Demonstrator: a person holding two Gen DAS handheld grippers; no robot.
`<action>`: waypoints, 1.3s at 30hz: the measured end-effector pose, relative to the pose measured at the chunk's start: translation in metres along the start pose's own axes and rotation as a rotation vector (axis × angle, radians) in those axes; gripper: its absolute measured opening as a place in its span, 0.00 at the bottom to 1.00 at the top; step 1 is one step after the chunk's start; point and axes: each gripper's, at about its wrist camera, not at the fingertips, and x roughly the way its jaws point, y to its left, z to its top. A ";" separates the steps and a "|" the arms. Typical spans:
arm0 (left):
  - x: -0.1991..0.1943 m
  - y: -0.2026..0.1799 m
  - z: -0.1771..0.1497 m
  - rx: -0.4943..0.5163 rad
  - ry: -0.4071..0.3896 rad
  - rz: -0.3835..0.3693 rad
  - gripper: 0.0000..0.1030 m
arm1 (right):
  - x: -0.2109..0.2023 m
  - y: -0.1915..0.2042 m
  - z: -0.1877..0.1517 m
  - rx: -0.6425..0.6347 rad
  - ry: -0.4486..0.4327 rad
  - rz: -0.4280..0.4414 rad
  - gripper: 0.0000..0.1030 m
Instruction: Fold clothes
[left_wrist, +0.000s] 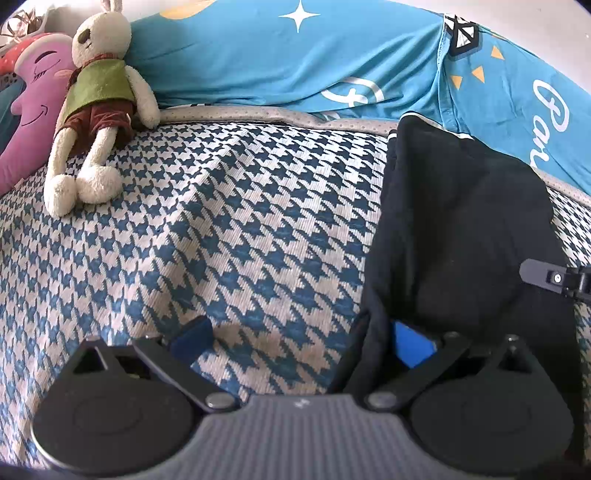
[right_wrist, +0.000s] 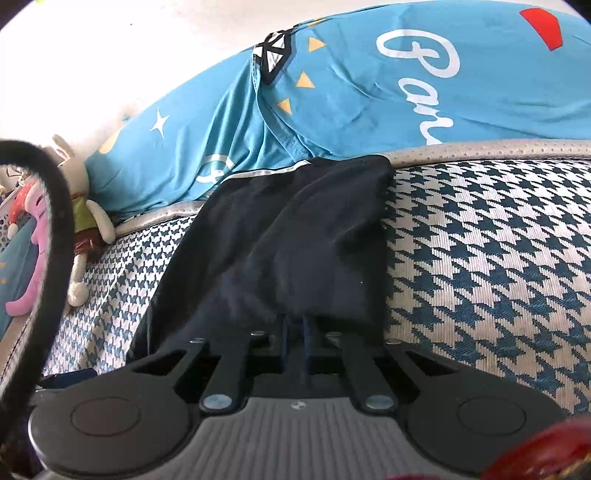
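Note:
A black garment with a thin white trim lies in a long strip on the houndstooth bed cover. My left gripper is open wide at the garment's near left edge. Its right blue pad touches the cloth, and a fold of fabric sits just inside that finger. Its left pad rests on the bare cover. In the right wrist view my right gripper is shut on the near end of the black garment, and the cloth bunches over its fingertips. A piece of the right gripper shows at the left view's right edge.
A blue printed quilt is piled along the far side of the bed. A stuffed rabbit and a purple moon cushion lie at the far left. A dark curved band crosses the left of the right wrist view.

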 end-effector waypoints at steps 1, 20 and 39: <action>0.000 0.000 0.000 0.001 0.000 0.000 1.00 | 0.000 0.000 0.000 -0.002 0.001 -0.003 0.04; -0.012 -0.009 0.002 0.002 -0.001 0.001 1.00 | -0.019 -0.003 0.014 -0.001 -0.035 -0.023 0.24; 0.003 -0.026 0.012 0.034 -0.052 -0.042 1.00 | -0.018 -0.020 0.021 0.026 -0.048 -0.063 0.33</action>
